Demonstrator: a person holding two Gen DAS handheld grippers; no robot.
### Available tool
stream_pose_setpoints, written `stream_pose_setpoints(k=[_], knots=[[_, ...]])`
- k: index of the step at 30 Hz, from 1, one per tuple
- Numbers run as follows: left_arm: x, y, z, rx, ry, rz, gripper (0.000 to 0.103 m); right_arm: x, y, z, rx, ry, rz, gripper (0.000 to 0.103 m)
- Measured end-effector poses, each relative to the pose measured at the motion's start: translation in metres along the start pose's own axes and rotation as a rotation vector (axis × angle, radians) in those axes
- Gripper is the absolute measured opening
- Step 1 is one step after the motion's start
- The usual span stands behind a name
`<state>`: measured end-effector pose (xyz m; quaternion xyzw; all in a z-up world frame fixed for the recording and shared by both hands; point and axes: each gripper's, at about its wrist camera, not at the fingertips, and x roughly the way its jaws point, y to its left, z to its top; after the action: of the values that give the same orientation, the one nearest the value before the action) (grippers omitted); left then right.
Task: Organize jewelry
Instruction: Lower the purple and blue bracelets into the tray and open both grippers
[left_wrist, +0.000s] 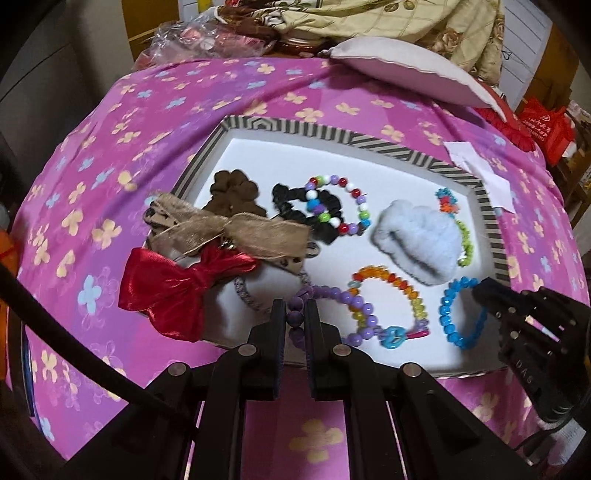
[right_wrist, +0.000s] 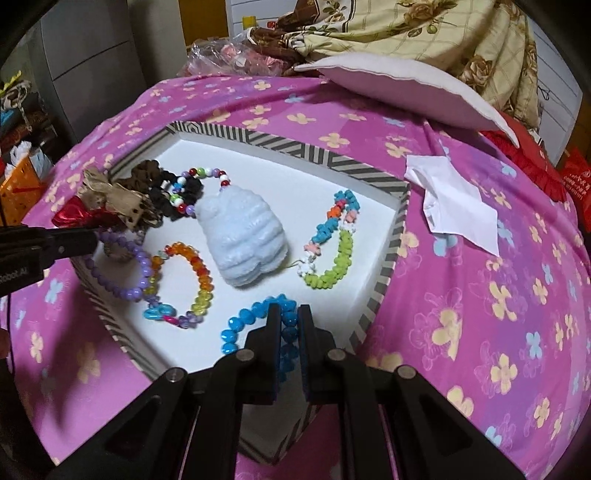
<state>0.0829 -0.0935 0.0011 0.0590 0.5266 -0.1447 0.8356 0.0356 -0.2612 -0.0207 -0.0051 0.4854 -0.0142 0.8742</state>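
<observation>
A striped box (right_wrist: 391, 254) sits on the pink flower cloth (right_wrist: 480, 295). The left gripper (left_wrist: 294, 314) is squeezed shut on the purple bead bracelet (left_wrist: 347, 299) at the box's near edge. The right gripper (right_wrist: 289, 317) pinches the blue bead bracelet (right_wrist: 240, 325) near the box's near-right corner — its loop runs left from the fingers. White letters on the left gripper read "Robot.AI".

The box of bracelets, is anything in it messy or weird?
Yes. At the box's left end the red bow and tan bow are heaped over its rim. A crumpled white paper lies outside.
</observation>
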Motion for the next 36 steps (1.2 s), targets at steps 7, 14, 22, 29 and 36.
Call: stream_pose_setpoints(k=[7,14,22,29,36], knots=[[0.010,0.000,-0.003,0.009,0.010,0.017,0.030,0.009,0.000,0.003,-0.019,0.010,-0.045,0.009],[0.011,-0.006,-0.009,0.039,-0.014,0.063,0.030,0.003,0.003,0.000,-0.015,-0.003,-0.041,0.013],[0.004,-0.008,-0.011,0.037,-0.054,0.093,0.031,-0.017,0.004,-0.009,0.025,-0.037,-0.005,0.032],[-0.003,-0.005,-0.014,0.020,-0.072,0.078,0.046,-0.034,0.004,-0.014,0.063,-0.070,0.027,0.038],[-0.018,-0.009,-0.022,0.032,-0.116,0.091,0.047,-0.052,0.011,-0.019,0.100,-0.116,0.068,0.046]])
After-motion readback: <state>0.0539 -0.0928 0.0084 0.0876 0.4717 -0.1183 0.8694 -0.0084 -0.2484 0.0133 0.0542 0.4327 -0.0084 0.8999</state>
